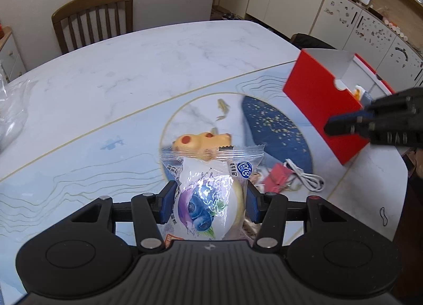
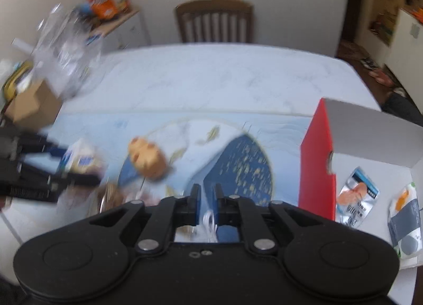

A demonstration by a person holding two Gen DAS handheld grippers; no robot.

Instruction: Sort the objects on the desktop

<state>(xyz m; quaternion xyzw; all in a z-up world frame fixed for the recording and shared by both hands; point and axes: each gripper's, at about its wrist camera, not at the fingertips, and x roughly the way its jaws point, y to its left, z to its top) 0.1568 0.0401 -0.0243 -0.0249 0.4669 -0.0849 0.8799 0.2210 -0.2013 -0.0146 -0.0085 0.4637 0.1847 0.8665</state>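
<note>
My left gripper (image 1: pixel 211 195) is shut on a clear-wrapped blueberry bun packet (image 1: pixel 208 170), lifted off the table; the right wrist view shows the same gripper (image 2: pixel 79 166) and packet (image 2: pixel 79 158) at the left, blurred. Below it lie a yellow toy (image 1: pixel 203 144) (image 2: pixel 146 158), a red binder clip (image 1: pixel 277 181) and a white cable (image 1: pixel 304 178). My right gripper (image 2: pixel 206 191) is shut with nothing in it, and it hovers in front of the red box (image 1: pixel 325 109) as seen from the left wrist (image 1: pixel 330 125). The box's red wall (image 2: pixel 317 167) stands just right of it.
Inside the box lie two snack packets (image 2: pixel 357 196) (image 2: pixel 404 215). A crumpled clear plastic bag (image 2: pixel 68 54) and a cardboard box (image 2: pixel 31 104) occupy the table's far left. A wooden chair (image 1: pixel 92 19) stands behind the table. The table edge runs close right of the box.
</note>
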